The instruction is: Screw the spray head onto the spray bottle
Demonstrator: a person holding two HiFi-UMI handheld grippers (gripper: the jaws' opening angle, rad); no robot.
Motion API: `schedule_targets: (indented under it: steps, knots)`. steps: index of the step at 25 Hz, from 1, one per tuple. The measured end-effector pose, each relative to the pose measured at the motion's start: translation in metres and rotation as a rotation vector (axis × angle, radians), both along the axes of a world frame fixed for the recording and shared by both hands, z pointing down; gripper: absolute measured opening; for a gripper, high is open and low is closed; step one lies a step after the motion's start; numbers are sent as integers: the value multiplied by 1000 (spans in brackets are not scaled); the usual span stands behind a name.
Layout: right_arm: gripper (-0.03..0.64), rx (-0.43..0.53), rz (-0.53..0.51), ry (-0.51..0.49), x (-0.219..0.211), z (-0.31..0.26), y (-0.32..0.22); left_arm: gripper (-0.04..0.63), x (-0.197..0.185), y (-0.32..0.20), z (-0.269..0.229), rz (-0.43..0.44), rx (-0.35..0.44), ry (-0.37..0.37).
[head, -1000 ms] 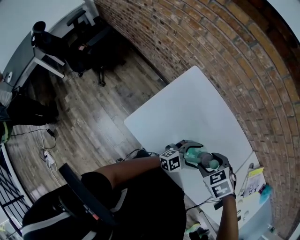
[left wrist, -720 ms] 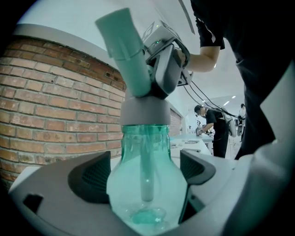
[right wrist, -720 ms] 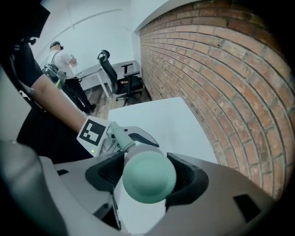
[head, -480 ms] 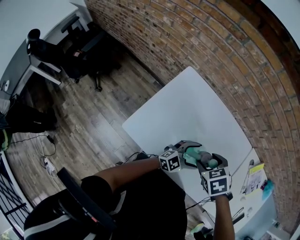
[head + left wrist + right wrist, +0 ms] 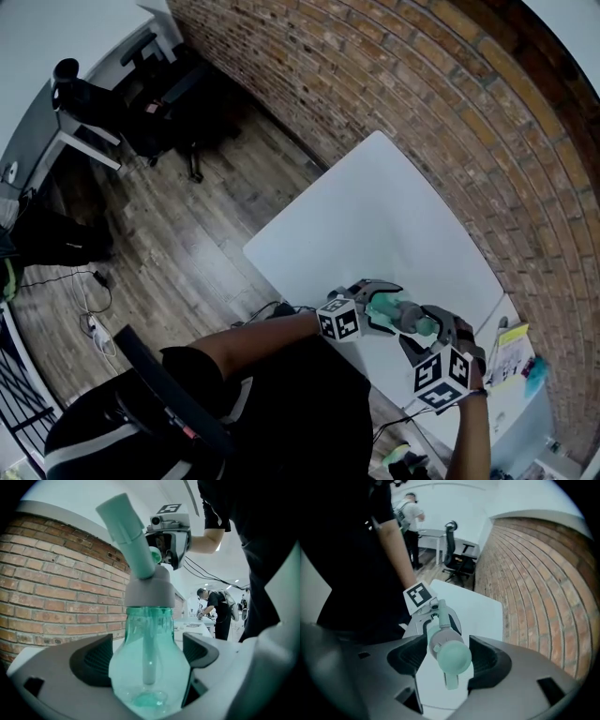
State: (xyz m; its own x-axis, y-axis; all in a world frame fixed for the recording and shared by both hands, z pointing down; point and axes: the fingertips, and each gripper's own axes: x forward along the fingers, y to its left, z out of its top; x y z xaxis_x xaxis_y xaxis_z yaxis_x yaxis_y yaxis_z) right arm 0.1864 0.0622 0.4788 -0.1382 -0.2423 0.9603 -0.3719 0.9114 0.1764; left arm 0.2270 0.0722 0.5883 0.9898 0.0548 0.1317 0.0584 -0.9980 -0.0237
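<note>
Head view looks steeply down on a white rectangular table (image 5: 375,206) set against a red brick wall (image 5: 422,94), with a dark wooden floor (image 5: 187,216) beside it. Over the table's near edge the left gripper (image 5: 380,306) and the right gripper (image 5: 419,330) meet on one object, a translucent teal plastic spray bottle (image 5: 392,310) capped by a pale green spray head (image 5: 427,327). Left gripper view shows that gripper's jaws closed on the spray bottle's rounded body, with a ribbed black pad pressing each flank. The bottle stands upright between them, and a pale dip tube (image 5: 149,653) runs down its middle. The grey collar (image 5: 149,590) of the spray head sits on the bottle's neck, and the nozzle slants up to the left. Right gripper view looks along the spray head from above: its jaws clamp the collar from both sides, with the green top toward the camera. A black office chair (image 5: 457,559) stands by the wall, and a person (image 5: 218,611) stands in the background.
</note>
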Motion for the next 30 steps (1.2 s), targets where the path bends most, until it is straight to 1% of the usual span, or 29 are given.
schedule_targets:
  steps: [2, 3, 6, 9, 13, 18, 20, 22, 30]
  knots:
    - [284, -8, -132, 64, 4, 0, 3, 466, 0, -1, 0, -2, 3, 2]
    - [284, -21, -172, 79, 5, 1, 4, 466, 0, -1, 0, -2, 5, 3]
    - [284, -57, -247, 106, 6, 5, 6, 466, -1, 3, 2, -1, 0, -1]
    - [284, -69, -339, 158, 7, 10, 4, 466, 0, 2, 3, -2, 0, -7]
    - [284, -107, -413, 165, 3, 16, 5, 466, 1, -1, 2, -6, -3, -2]
    - [282, -125, -506, 213, 6, 30, 9, 466, 3, -1, 3, -2, -6, -7]
    - [276, -134, -512, 225, 6, 33, 11, 466, 3, 2, 3, 2, -10, -7]
    - [276, -143, -494, 222, 6, 31, 11, 466, 3, 2, 1, 2, -11, -4]
    - [277, -171, -328, 147, 1, 30, 6, 466, 0, 1, 2, -3, -17, -23]
